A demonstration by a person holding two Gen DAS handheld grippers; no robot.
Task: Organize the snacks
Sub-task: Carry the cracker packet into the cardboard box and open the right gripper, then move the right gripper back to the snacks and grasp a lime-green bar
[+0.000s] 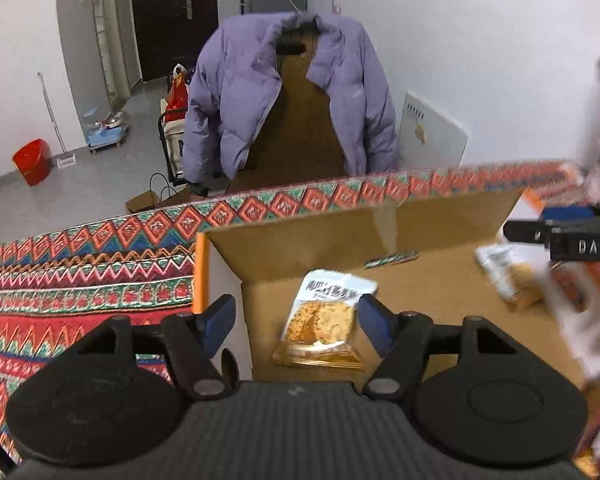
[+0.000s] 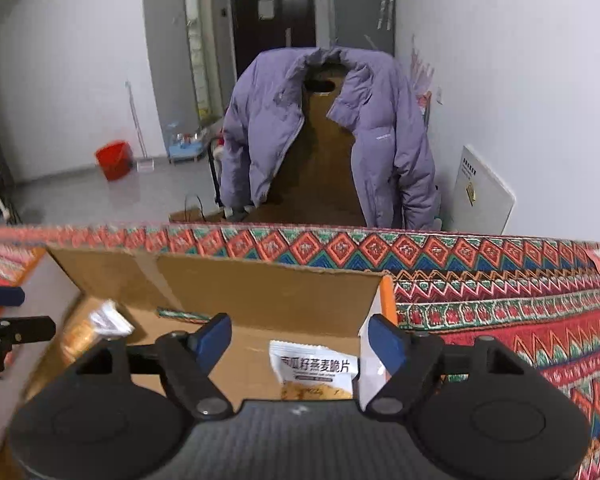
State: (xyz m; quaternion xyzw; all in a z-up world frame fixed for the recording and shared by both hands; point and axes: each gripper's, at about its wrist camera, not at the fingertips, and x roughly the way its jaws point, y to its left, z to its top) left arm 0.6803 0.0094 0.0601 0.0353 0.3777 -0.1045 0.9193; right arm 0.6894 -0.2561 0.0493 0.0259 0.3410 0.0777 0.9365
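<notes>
A red, blue and green zigzag-patterned woven cloth point(image 1: 80, 272) covers the table across the lower half of both views. On it sits an open brown cardboard box point(image 1: 320, 240) with orange-edged flaps.

Left wrist view: the left gripper point(image 1: 296, 320) has its fingers apart, with a white-and-gold oat crisp packet point(image 1: 324, 320) lying loose on the box floor between them, unclamped. At right, blurred, is a second oat crisp packet point(image 1: 508, 276).

Right wrist view: the right gripper point(image 2: 300, 344) is likewise spread over that second packet point(image 2: 314, 368), not pressing it. The first packet point(image 2: 100, 320) appears blurred at left.

The box's raised far flap stands close ahead of both grippers.
</notes>
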